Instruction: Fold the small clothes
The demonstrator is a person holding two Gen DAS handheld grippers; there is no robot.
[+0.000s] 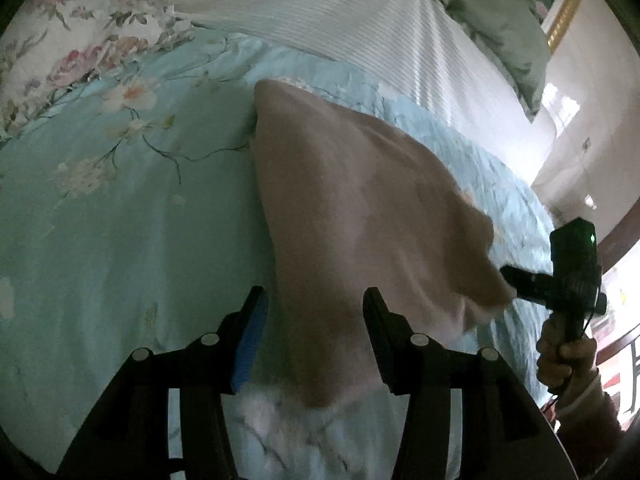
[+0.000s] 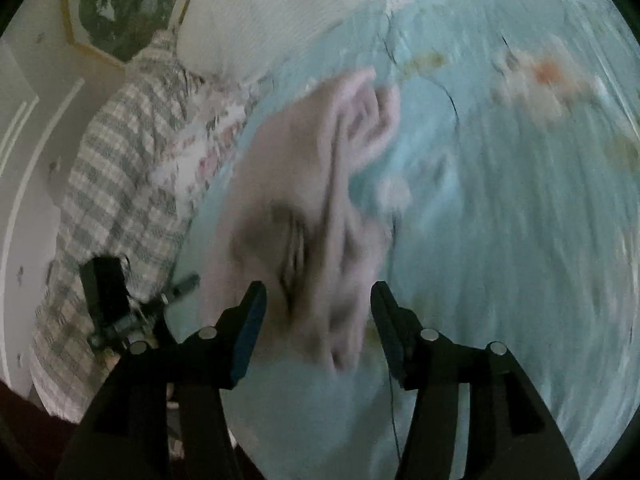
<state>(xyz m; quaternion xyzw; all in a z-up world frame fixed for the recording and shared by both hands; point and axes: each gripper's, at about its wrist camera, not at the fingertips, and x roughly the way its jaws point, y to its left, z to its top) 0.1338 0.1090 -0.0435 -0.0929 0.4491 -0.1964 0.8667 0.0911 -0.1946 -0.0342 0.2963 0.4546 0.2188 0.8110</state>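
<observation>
Both tools stand parted and grip nothing: the left tool (image 1: pixel 316 300) and right tool (image 2: pixel 318 296) hover over the pink garment (image 1: pixel 352 200), which lies rumpled on the bed's floral blue quilt (image 1: pixel 100 208). A white striped pillow (image 1: pixel 320 12) lies beyond.

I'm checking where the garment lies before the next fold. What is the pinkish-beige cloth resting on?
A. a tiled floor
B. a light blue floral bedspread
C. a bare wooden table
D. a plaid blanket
B: in the left wrist view the pinkish-beige cloth lies spread on the light blue floral bedspread, with blossoms and thin branches printed around it.
</observation>
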